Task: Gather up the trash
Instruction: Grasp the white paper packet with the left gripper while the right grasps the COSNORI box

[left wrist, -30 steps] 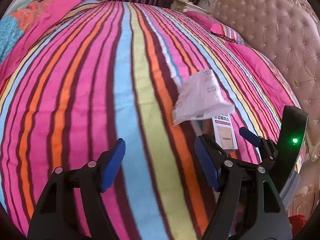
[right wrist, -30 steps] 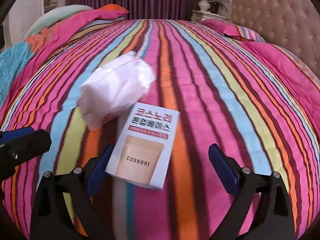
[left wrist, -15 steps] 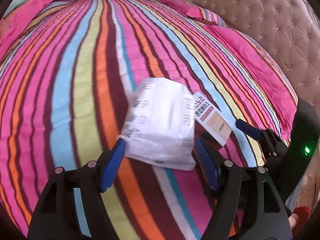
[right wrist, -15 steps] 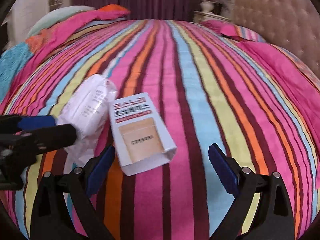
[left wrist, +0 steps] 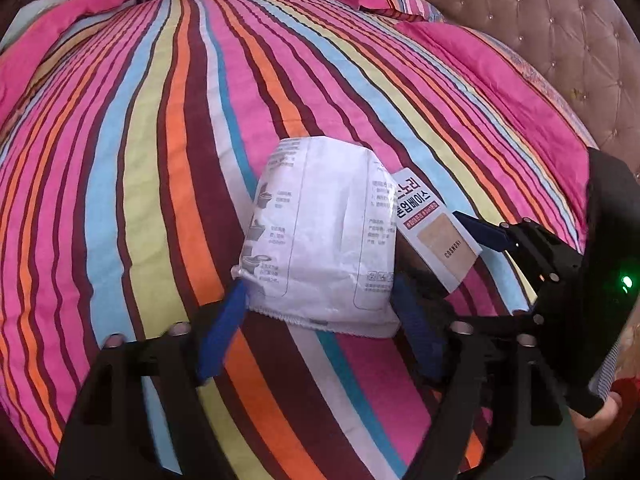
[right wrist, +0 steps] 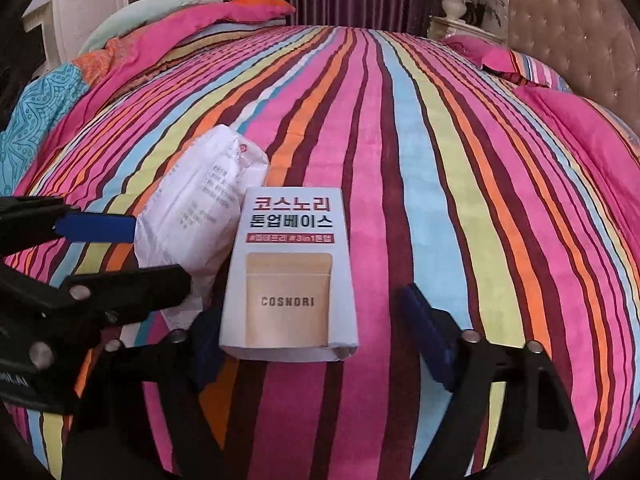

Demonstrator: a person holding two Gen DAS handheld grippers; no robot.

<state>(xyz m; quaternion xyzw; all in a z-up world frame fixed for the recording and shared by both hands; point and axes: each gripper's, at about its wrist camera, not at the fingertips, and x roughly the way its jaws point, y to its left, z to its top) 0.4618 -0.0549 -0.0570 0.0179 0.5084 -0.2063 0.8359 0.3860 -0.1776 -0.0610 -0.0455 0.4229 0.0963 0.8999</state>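
A white crumpled plastic packet (left wrist: 320, 236) with grey print lies on the striped bedspread. Its near end sits between the blue pads of my open left gripper (left wrist: 320, 312). A white COSNORI carton (right wrist: 290, 276) with red Korean print lies beside it on the right, its near end between the blue pads of my open right gripper (right wrist: 320, 336). The carton also shows in the left wrist view (left wrist: 436, 228), partly behind the packet. The packet shows in the right wrist view (right wrist: 200, 216), with the left gripper (right wrist: 100, 256) around it.
The bedspread (right wrist: 400, 160) has bright stripes of pink, orange, blue and yellow. Pink pillows (left wrist: 500, 92) lie along a tufted beige headboard (left wrist: 560, 20) on the right. A pile of pink and turquoise bedding (right wrist: 100, 60) lies at the far left. A nightstand with a vase (right wrist: 456, 12) stands behind.
Both grippers have moved forward. The packet now sits between the left pads and the carton between the right pads. Both grippers stay open.
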